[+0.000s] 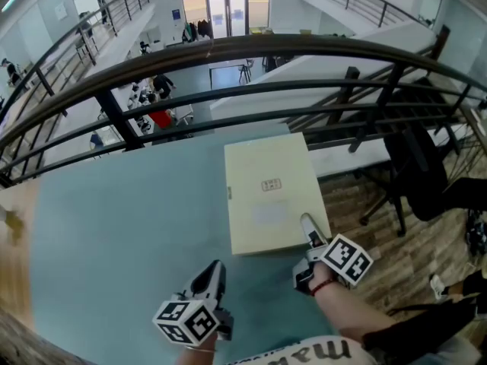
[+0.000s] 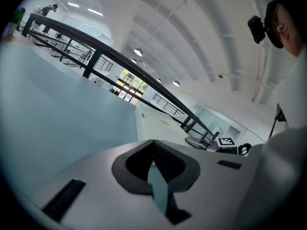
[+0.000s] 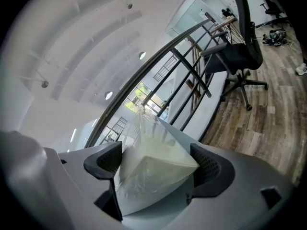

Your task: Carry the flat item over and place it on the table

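The flat item is a cream, plastic-wrapped box [image 1: 270, 192] lying flat on the teal table [image 1: 114, 226], near the table's far right edge. My right gripper [image 1: 308, 230] is at the box's near right corner. In the right gripper view that corner [image 3: 153, 169] fills the space between the two jaws, so the right gripper [image 3: 156, 159] is shut on it. My left gripper [image 1: 213, 276] hovers over bare table to the left of the box, jaws pressed together on nothing. The left gripper view shows the shut left gripper [image 2: 153, 150], with the box [image 2: 160, 123] ahead on the table [image 2: 57, 104].
A dark curved railing [image 1: 228, 52] runs behind the table, with an atrium far below. A black office chair [image 1: 418, 173] stands on wooden floor to the right, also in the right gripper view [image 3: 240, 47]. The box lies close to the table's right edge.
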`<state>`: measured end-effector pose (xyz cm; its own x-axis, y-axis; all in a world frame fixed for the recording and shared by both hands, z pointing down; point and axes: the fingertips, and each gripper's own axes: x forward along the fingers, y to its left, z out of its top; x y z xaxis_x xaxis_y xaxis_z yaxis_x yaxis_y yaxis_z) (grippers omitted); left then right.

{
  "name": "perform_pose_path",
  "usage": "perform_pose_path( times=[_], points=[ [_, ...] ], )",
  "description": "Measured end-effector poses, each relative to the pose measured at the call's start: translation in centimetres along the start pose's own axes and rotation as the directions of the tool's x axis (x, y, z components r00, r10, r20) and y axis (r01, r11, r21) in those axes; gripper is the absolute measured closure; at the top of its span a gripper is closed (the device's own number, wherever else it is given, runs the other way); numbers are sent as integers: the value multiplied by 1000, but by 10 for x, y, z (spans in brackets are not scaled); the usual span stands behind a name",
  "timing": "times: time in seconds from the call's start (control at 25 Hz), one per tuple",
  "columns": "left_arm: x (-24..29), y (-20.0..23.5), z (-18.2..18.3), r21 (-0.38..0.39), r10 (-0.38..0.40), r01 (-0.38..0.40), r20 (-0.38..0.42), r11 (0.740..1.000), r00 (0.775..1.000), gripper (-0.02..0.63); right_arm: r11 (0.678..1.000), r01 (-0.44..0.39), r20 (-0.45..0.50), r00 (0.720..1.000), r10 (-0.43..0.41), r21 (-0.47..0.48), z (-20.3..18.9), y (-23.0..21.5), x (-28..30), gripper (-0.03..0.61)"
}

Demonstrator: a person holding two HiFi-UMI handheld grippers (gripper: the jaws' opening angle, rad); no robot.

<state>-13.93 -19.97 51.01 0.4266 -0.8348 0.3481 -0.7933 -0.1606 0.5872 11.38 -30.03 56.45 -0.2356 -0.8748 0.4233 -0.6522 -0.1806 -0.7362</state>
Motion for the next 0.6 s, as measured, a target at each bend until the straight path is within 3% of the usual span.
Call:
perform_pose_path(
  times=[0.6],
  points=[
    [0, 2, -2, -10, 9, -9, 1, 1000, 1000, 611, 999, 34, 5, 999, -34, -23, 1, -3, -2, 150]
  ],
)
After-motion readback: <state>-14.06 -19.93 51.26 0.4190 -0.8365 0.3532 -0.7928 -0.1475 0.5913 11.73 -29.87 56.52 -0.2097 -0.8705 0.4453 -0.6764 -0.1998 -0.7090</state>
